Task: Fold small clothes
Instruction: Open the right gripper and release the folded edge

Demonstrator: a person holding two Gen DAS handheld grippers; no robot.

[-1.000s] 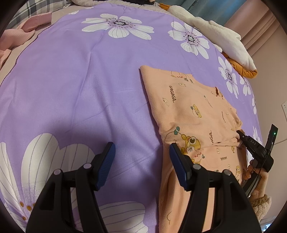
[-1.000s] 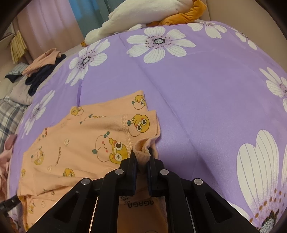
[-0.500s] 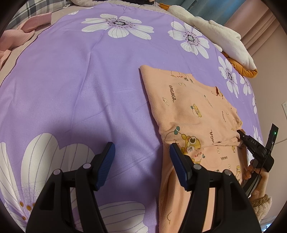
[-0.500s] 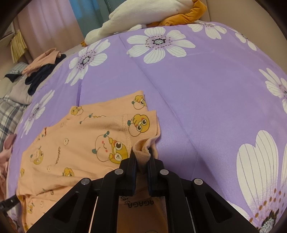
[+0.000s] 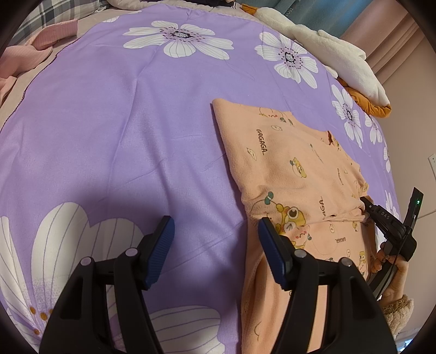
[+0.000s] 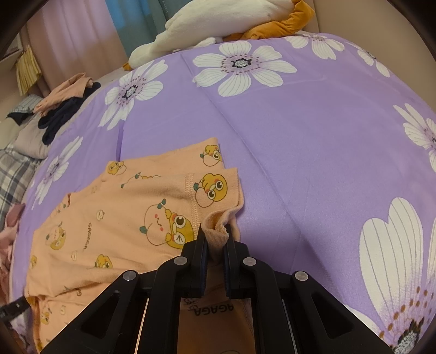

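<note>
Left wrist view: the left hand-held gripper (image 5: 215, 231) is hovering with its jaws spread wide, nothing between the blue pads. Its right pad is sitting over the edge of the peach garment (image 5: 294, 174), which is lying on the purple flowered bedspread (image 5: 136, 122), right of centre. The garment is printed with cartoon ducks and "GAGAGA" lettering. At the far right, the right hand-held gripper (image 5: 366, 208) is pinching the garment's hem, a hand (image 5: 392, 275) in a fleecy cuff holding it. A white and orange plush toy (image 5: 340, 62) is lying at the bed's far edge; pink curtains (image 5: 395, 40) are hanging behind it. Pink clothing (image 5: 32, 51) and plaid fabric are lying at upper left.

Right wrist view: the right hand-held gripper (image 6: 215, 234) is closed on a bunched corner of the peach garment (image 6: 109, 217), the cloth rising between the pads. The rest of the garment is spreading flat to the left on the bedspread (image 6: 313, 149). The plush toy (image 6: 218, 24) is lying at the top. A pile of dark and peach clothes (image 6: 62, 109) is sitting at upper left.
</note>
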